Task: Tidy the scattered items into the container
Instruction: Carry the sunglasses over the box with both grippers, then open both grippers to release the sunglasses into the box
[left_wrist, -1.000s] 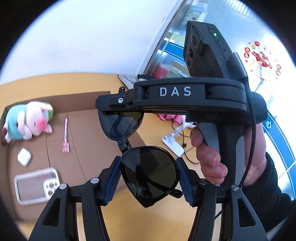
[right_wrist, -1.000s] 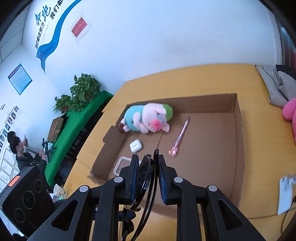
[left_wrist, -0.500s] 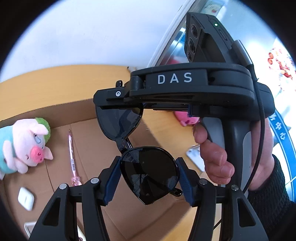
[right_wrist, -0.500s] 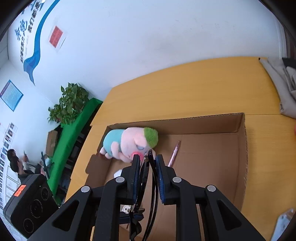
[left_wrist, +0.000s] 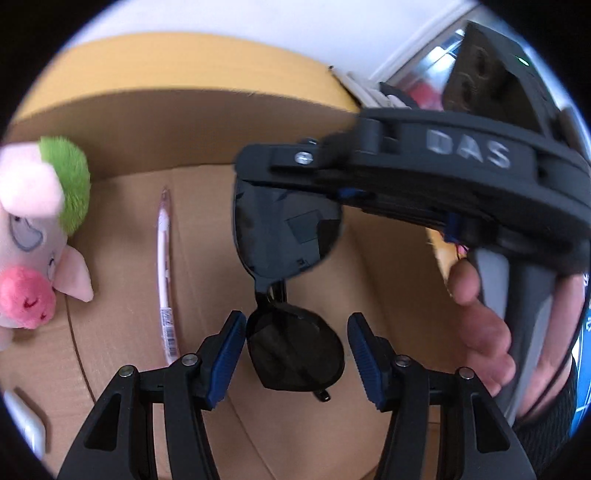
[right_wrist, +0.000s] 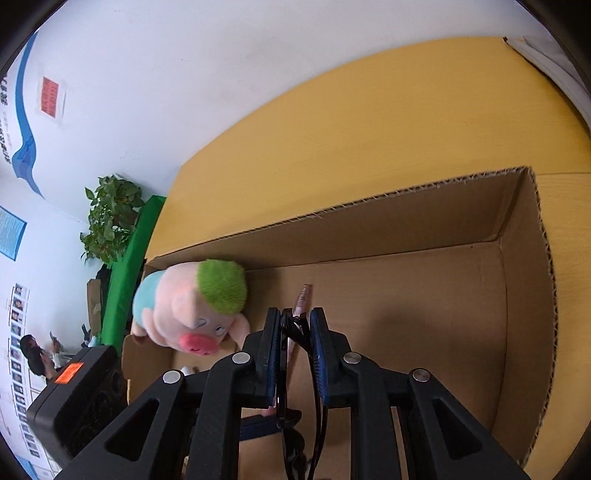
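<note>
Left wrist view, nearest: the left gripper has its blue pads apart around one dark lens of the sunglasses; the left pad is at the lens edge, the right pad stands clear of it, so nothing is pinched. Just past it the right gripper, marked DAS and held by a hand, crosses from the right and is closed on the glasses' other lens. Only this view shows both lenses face on and that hand.

Below the glasses lies the box. On its floor, left of the glasses, a pink pen lies lengthwise; further left is the plush pig, and a white thing shows at the lower left edge, too cut off to name.

Right wrist view sees the glasses edge-on, the frame clamped between the nearly shut pads of the right gripper. Beyond them are the pen's tip and the pig against the box's far wall. Only here show the box's right wall, the table, a plant and the room's wall.
</note>
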